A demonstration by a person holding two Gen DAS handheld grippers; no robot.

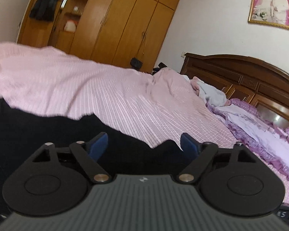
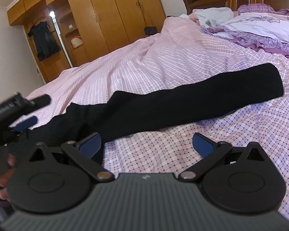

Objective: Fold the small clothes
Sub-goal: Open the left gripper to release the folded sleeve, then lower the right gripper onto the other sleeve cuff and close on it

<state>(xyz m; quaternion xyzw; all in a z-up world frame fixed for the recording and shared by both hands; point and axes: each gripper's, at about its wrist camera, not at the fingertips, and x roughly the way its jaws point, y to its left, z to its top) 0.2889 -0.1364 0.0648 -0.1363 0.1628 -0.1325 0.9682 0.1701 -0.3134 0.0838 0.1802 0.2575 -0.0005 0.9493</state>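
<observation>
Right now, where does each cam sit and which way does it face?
Left wrist: on the left gripper, low over the black garment, facing across the bed to the wardrobe and headboard; open fingers show.
Right wrist: on the right gripper, looking along the garment toward the pillows; open fingers, left gripper and a hand show.
Shared: garment, bed, wardrobe, headboard.

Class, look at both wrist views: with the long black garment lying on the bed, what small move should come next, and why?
Probably ease the left tongs down and close them on the near end of the black garment. Both tongs stand open and hold nothing; the garment lies stretched out, unfolded, on the checked bedsheet, and the left tongs already sit over its near end.
</observation>
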